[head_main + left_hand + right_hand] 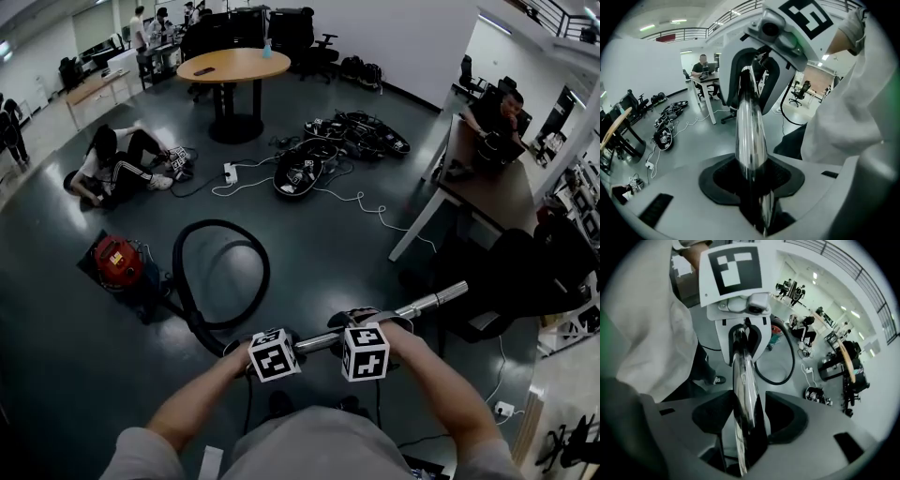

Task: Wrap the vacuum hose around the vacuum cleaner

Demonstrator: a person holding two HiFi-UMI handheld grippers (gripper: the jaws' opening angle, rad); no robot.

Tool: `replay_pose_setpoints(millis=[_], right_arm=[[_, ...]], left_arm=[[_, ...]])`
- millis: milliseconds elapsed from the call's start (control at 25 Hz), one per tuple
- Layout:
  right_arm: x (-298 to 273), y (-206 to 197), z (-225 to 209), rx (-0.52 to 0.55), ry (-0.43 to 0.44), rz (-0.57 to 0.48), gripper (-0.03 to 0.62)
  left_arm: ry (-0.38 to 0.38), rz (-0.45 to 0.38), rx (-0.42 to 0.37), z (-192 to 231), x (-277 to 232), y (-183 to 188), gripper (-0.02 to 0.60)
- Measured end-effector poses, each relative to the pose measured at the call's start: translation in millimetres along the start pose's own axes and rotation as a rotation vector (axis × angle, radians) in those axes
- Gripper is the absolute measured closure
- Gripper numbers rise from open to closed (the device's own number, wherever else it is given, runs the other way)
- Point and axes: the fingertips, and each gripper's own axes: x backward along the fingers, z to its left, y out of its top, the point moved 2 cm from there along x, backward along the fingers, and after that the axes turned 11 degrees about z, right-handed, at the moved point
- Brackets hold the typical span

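Vacuum hose (221,224) rises at its near end to a chrome wand (749,126), and that wand runs through both claws. The left gripper (752,180) is clenched on it: both dark pads press the tube's sides, with the tube centred between them. The right gripper (743,416) has let go: the wand rests against one pad, while a clear gap shows between the tube and the other pad.

In the head view the two grippers sit side by side on the wand, close in front of the person's body. The bare end of the tube sticks out past the right gripper, up and to the right. From the left gripper the black hose drops to the dark floor (56,356) and curls into one open loop lying flat. The loop lies between the grippers and the red vacuum cleaner (117,261), which stands on the floor just to the loop's left, well apart from both claws. A white cable (361,199) trails over the floor beyond the loop.
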Motion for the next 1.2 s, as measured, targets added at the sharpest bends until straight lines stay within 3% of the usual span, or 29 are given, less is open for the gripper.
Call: replay_pose_setpoints(millis=[280,520,640,800,960,1200], right_arm=[[26,-3,-16,0.209,-0.230,0.019,0.399],[26,-18,-24,0.223,-0.173,-0.052,0.398],[33,-23,-40,0.150,-0.106,-0.170,0.399],[47,-27,-70,0.052,-0.073,-0.335,0.399],[56,-39,-105,-0.110,-0.071,-0.563,0.399],[57,-73,-141,-0.379,0.026,-0.844,0.401]], left_arm=[[0.005,-0.056,0.055,11,2,17,0.426],[0.014,-0.046,0.111,20,-3,30,0.428],[0.039,-0.006,0.149,33,-9,26,0.428],[0.065,0.018,0.281,51,-6,8,0.428],[0.085,-0.022,0.449,75,-4,8,0.428],[0.132,-0.077,0.673,109,-8,14,0.428]])
